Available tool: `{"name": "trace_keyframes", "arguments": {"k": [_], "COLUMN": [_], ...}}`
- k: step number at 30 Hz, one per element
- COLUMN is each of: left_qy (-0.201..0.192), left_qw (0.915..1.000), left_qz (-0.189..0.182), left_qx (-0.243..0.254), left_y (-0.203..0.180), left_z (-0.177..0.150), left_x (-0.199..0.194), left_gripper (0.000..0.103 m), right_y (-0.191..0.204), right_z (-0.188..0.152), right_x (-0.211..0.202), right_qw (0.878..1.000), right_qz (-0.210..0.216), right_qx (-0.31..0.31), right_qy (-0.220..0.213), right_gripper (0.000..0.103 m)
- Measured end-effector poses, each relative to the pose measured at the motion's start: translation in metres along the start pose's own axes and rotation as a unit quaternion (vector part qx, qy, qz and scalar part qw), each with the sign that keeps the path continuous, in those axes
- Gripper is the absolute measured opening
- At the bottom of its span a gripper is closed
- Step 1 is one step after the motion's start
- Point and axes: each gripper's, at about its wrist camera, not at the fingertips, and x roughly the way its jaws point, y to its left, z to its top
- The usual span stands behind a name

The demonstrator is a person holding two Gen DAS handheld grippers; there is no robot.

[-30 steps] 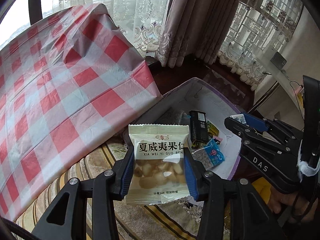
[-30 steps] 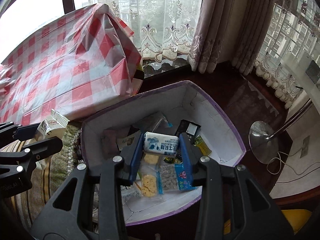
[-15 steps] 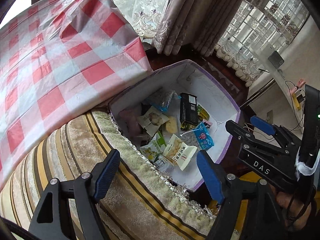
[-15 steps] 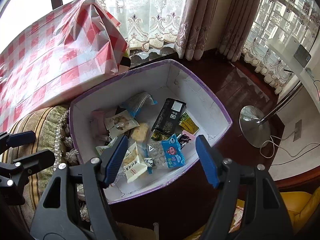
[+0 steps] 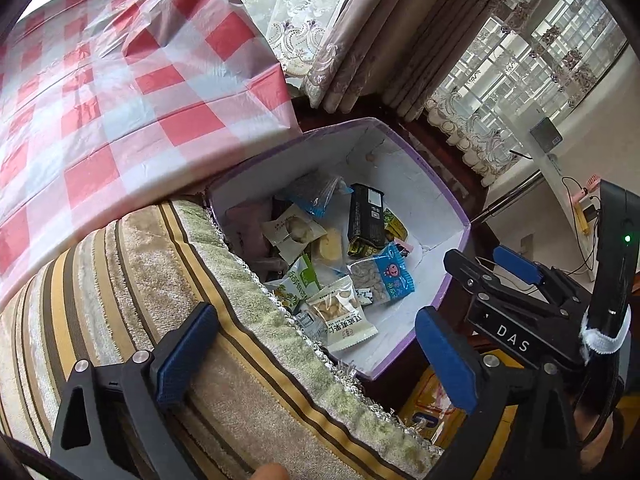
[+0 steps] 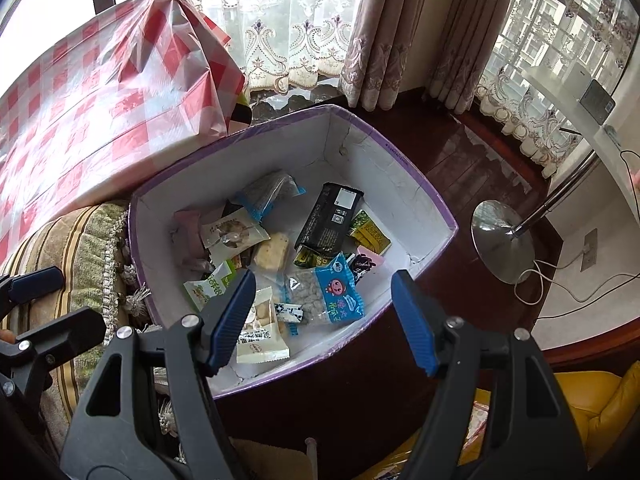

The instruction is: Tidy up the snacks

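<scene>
The left gripper point(image 5: 316, 354) hangs with its blue-padded fingers point(image 5: 186, 354) spreading wider, nothing between them. It hovers over the striped beige fringed cushion point(image 5: 240, 360) beside the purple-rimmed white cardboard box point(image 5: 456, 216). The cream macadamia snack packet point(image 5: 342, 318) lies loose in the box's near corner, ahead of those fingers and apart from them. The right gripper point(image 6: 324, 322) stands released above the box's near rim, its fingers point(image 6: 232, 318) empty. Below them lie the blue-edged clear nut packet point(image 6: 326, 294) and a small white-and-black candy wrapper point(image 6: 290, 312). A black bar wrapper point(image 6: 330, 216) rests deeper in the box. A red-and-white checked plastic sheet point(image 5: 112, 92) sits behind.
</scene>
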Motion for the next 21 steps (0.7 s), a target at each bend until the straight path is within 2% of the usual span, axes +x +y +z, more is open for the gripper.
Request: {"name": "trace_keyframes", "arguments": {"k": [8, 21], "left_qy": [0.003, 0.024], "left_qw": [1.0, 0.9991], "left_qz": [0.003, 0.032], "left_qx": [-0.006, 0.017], "left_y": [-0.001, -0.007], "left_z": [0.004, 0.004], "left_x": [0.004, 0.014], "left_gripper": [0.102, 0.102], "right_y": [-0.003, -0.003], "right_z": [0.003, 0.001], "right_x": [-0.003, -0.001], "right_qw": [1.0, 1.0], "right_qz": [-0.003, -0.001], "right_qx": [-0.002, -0.009], "right_qy": [-0.002, 0.008], "right_gripper": [0.073, 0.073]}}
